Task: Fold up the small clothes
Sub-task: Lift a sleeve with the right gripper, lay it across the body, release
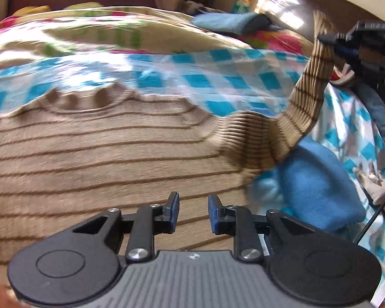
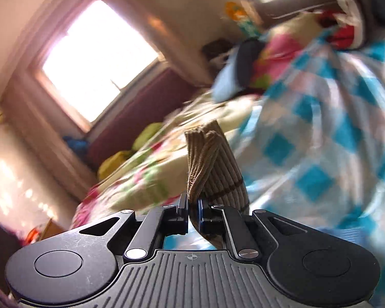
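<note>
Left wrist view: the striped sweater [image 1: 95,148] lies flat on the checked blanket [image 1: 218,77], neckline away from the camera, body spread under the left gripper [image 1: 193,214]. That gripper's jaws stand apart with nothing between them, hovering over the lower body panel. The sleeve [image 1: 305,97] is lifted up and away to the right, its cuff pinched by the right gripper [image 1: 328,38]. Right wrist view confirms it: the right gripper [image 2: 193,214] is clamped on the ribbed cuff [image 2: 208,161], fabric bunched and sticking up past the fingertips. Likely step: folding the sleeve in across the body. Risks: the grip looks narrow, on a thick bunched rib, so the cuff could slide out mid-swing. With the body unpinned, sleeve tension could drag the shoulder and wrinkle the panel. The blue cloth [image 1: 318,182] just beside the armpit could catch under the fold. Motion blur suggests fast movement, which worsens both.
</note>
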A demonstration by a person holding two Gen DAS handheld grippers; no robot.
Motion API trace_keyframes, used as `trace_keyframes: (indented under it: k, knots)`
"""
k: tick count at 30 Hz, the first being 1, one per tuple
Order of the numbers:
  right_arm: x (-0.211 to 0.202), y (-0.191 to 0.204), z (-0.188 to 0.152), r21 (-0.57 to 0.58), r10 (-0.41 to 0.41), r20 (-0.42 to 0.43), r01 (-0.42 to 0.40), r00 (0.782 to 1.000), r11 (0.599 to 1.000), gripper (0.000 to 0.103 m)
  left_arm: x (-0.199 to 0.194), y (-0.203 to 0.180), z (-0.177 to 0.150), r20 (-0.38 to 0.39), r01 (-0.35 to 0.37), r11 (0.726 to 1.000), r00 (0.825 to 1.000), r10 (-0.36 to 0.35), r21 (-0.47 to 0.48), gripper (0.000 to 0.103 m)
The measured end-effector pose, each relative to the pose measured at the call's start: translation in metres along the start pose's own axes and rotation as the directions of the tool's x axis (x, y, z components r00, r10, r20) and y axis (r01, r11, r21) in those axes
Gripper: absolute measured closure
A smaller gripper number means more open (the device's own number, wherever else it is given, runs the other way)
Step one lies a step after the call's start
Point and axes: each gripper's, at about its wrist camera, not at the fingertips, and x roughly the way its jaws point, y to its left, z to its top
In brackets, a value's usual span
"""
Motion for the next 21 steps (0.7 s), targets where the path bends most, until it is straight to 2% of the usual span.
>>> trace_keyframes:
  k: [4, 8, 12, 16, 17, 21]
  knots:
    - [0.040, 0.072, -0.038, -0.096, 0.103, -0.115, -0.115, 0.988, 0.989, 0.095, -0.029, 0.042, -0.013, 0.042, -0.065, 0.997, 0.997, 0.067, -0.047, 0.072]
    - [0.094, 0.133, -0.104, -0.203, 0.131, -0.261, -0.187, 0.956, 0.961, 0.095, -0.058, 0.082, -0.037, 0.067, -0.135, 0.986, 0.988, 0.142, -0.097, 0.069]
    - [0.145, 0.165, -0.193, -0.313, 0.060, -0.416, -0.205, 0.907, 0.927, 0.095, -0.072, 0.114, -0.062, 0.067, -0.188, 0.969, 0.977, 0.200, -0.160, 0.069]
    - [0.166, 0.168, -0.262, -0.372, -0.023, -0.564, -0.229, 0.826, 0.900, 0.092, -0.074, 0.141, -0.079, 0.056, -0.162, 0.956, 0.982, 0.181, -0.244, 0.069]
    - [0.164, 0.170, -0.271, -0.388, -0.037, -0.576, -0.233, 0.817, 0.892, 0.091, -0.073, 0.145, -0.080, 0.055, -0.153, 0.954, 0.983, 0.173, -0.259, 0.069]
    - [0.145, 0.185, -0.280, -0.503, -0.077, -0.569, -0.272, 0.819, 0.821, 0.089, -0.075, 0.155, -0.080, 0.080, -0.100, 0.953, 0.989, 0.128, -0.287, 0.069]
